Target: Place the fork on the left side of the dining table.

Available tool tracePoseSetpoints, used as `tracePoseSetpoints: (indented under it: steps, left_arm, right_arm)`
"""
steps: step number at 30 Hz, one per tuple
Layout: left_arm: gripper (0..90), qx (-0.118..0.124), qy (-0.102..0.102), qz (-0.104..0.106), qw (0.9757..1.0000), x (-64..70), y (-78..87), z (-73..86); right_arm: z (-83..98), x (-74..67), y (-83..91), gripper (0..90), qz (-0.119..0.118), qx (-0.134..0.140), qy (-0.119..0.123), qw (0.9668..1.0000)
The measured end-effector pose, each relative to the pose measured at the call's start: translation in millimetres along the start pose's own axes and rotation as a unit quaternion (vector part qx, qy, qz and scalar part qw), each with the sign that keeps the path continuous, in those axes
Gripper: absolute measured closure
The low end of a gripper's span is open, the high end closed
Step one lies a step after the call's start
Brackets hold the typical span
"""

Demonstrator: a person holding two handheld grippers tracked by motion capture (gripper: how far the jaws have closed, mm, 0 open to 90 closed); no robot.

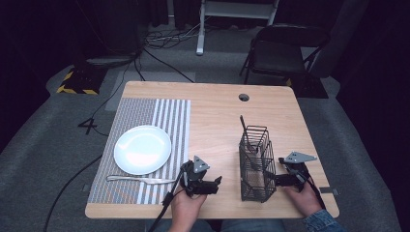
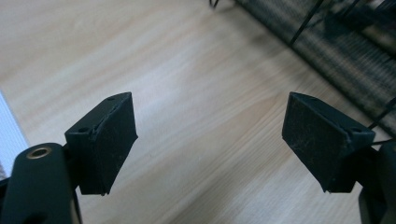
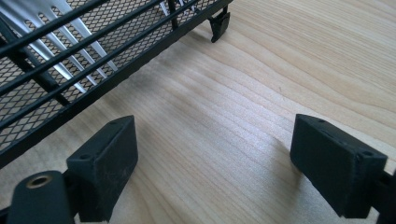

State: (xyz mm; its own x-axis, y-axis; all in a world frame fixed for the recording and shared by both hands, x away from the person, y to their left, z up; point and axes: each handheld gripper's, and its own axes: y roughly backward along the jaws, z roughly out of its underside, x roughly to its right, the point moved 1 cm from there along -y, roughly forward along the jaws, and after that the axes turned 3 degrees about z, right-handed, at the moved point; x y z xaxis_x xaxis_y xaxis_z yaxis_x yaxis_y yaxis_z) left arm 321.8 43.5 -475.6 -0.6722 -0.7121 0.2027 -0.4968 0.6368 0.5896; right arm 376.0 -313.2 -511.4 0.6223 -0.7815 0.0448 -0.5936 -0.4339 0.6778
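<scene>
Both tongs (image 1: 218,180) (image 1: 271,177) agape, flanking wire caddy (image 1: 255,166).

Grey carpet (image 1: 43,145) — black folding chair (image 1: 280,50) beyond wooden table (image 1: 217,111)

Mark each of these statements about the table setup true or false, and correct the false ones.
1. The round white plate sits on the striped grey placemat. True.
2. The silver knife lies inside the black wire mesh caddy. False: it lies on the placemat, near the plate.
3. The left claw is open with nothing between its jaws. True.
4. The right claw is shut on the caddy. False: it is open over bare wood beside the caddy.
5. The caddy holds cutlery. True.
</scene>
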Motion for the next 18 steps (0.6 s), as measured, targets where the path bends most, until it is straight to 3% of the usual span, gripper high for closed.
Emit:
tracePoseSetpoints:
  steps: [3, 7, 11, 16, 18]
  left_arm:
    - [19.3, 0.029, -0.006, 0.004, 0.9995, -0.1, 12.6, -7.0]
    - [23.3, 0.045, -0.019, 0.007, 0.9988, -0.7, 22.7, -15.5]
    - [32.9, 0.034, -0.036, 0.003, 0.9988, -0.5, 27.5, -23.0]
    - [36.2, 0.052, -0.038, 0.011, 0.9979, -1.8, 36.8, -35.9]
    - [45.7, 0.046, -0.052, 0.007, 0.9976, -0.6, 38.8, -41.2]
  right_arm:
    - [0.1, 0.2, 0.1, 15.1, 0.0, 0.0, 0.001, 1.0]
    - [0.1, 0.2, 0.1, 15.2, 0.0, 0.0, 0.001, 1.0]
    - [0.1, 0.1, 0.1, 15.2, 0.0, 0.0, 0.001, 1.0]
    - [0.2, 0.1, 0.2, 15.2, 0.0, 0.0, 0.001, 1.0]
    - [0.2, 0.1, 0.3, 15.2, 0.0, -0.001, 0.001, 1.0]
